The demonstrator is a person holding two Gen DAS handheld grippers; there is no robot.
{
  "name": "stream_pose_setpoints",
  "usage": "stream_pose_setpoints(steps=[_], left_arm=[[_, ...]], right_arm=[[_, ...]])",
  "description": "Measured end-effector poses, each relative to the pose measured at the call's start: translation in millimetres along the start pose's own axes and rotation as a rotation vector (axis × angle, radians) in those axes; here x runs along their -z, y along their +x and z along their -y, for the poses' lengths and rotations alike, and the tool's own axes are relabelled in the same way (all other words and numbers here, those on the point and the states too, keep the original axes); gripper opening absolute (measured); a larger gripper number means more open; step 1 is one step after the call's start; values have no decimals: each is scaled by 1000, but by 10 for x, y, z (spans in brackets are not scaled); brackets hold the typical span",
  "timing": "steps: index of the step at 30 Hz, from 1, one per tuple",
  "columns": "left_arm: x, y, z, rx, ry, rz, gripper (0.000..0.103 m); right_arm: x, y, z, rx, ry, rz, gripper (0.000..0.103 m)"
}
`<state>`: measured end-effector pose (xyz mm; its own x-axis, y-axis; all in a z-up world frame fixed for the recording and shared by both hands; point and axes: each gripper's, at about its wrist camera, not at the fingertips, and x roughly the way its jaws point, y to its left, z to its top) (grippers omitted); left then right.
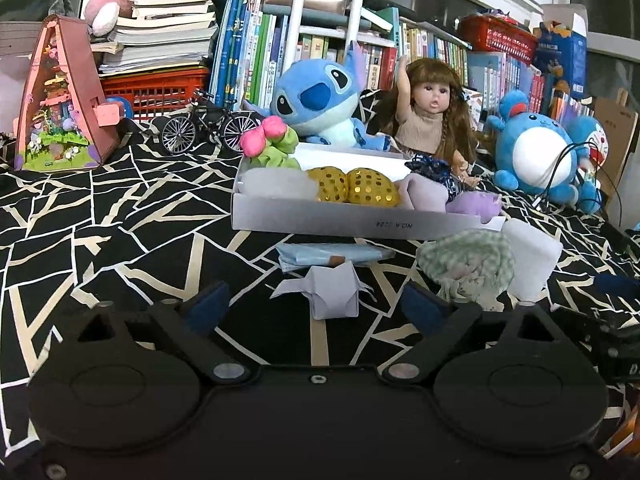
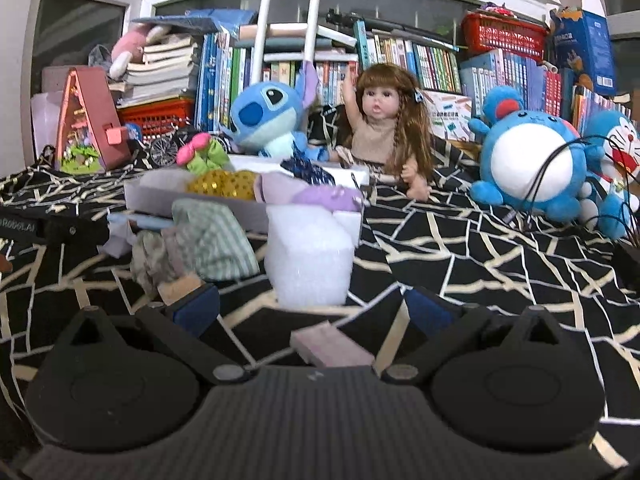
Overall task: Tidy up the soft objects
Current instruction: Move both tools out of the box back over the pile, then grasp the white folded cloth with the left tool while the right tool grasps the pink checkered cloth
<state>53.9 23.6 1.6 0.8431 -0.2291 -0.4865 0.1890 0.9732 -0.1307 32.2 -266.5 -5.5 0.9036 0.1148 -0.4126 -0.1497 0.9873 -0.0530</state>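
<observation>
Two handheld grippers hover low over a black cloth crossed with pale lines, both with fingers spread wide and holding nothing. The left gripper frames a small folded grey paper piece, which lies on the cloth between its blue pads without touching either. In the right wrist view, the right gripper straddles a pink block lying close to its body, with a white foam block standing just beyond its fingertips. Left of the foam sits a crumpled green checked cloth; both lie just in front of the white tray, the foam at its right corner. A folded light-blue packet rests against the tray's front wall. Inside the tray are a white cloth at left, two gold sequinned balls in the middle, and lilac fabric at right, with a pink-and-green scrunchie perched at its back left corner. Behind the tray sit a blue Stitch plush and a long-haired doll with one arm raised. To the tray's right is a round blue plush; to its left, a model bicycle and a triangular miniature house. Books line the back.
</observation>
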Motion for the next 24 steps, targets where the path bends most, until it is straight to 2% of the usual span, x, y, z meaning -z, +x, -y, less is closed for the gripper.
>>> stream_pose_setpoints(steps=[2, 13, 19, 22, 24], left_arm=[[-6, 38, 19, 1, 0, -6, 82], [-1, 200, 112, -3, 6, -40, 63], [-21, 246, 135, 0, 9, -47, 55], [-27, 263, 150, 3, 14, -48, 48], [-26, 279, 159, 6, 14, -55, 42]], right_arm=[[36, -13, -6, 6, -2, -6, 103], [110, -34, -23, 32, 22, -16, 101], [140, -31, -42, 47, 18, -29, 96], [152, -27, -34, 58, 17, -39, 92], [160, -26, -24, 59, 24, -48, 86]])
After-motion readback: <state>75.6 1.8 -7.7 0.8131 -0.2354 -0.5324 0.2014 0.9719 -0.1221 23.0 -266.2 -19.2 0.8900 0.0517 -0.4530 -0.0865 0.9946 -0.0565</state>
